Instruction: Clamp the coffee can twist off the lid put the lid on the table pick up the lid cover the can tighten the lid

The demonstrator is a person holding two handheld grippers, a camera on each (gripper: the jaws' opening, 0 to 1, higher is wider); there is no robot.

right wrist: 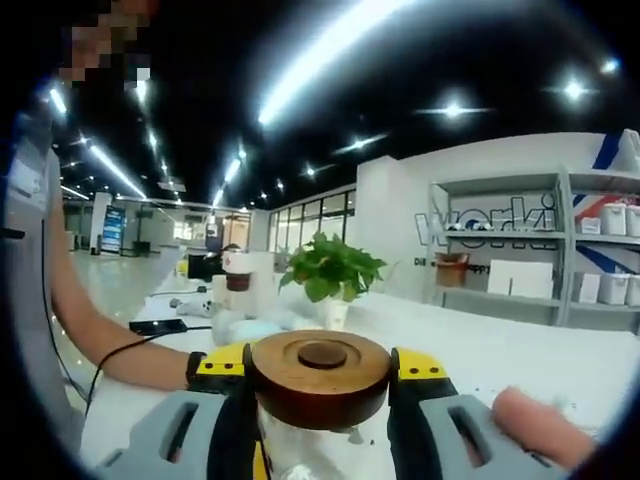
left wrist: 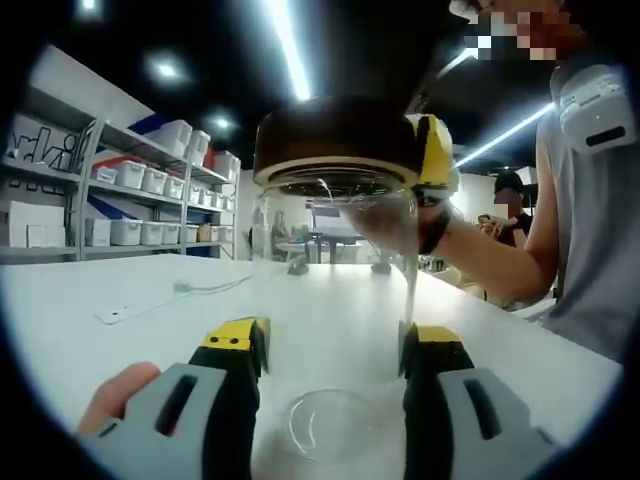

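Observation:
A clear glass coffee can (left wrist: 335, 300) stands on the white table (left wrist: 120, 350), topped by a round dark wooden lid (left wrist: 335, 140). My left gripper (left wrist: 333, 345) is shut on the can's lower body, one yellow-tipped jaw pressed against each side. In the right gripper view the lid (right wrist: 320, 378) sits squeezed between the jaws of my right gripper (right wrist: 320, 365), with the glass can (right wrist: 320, 452) just below it. One right fingertip (left wrist: 432, 150) reaches the lid's right edge in the left gripper view.
A white power strip (left wrist: 125, 312) with its cord lies at the table's left. Shelves of white bins (left wrist: 150, 180) line the wall. A person (left wrist: 590, 220) stands at the right. A potted plant (right wrist: 330, 270), a cup and a black phone (right wrist: 157, 326) sit farther along the table.

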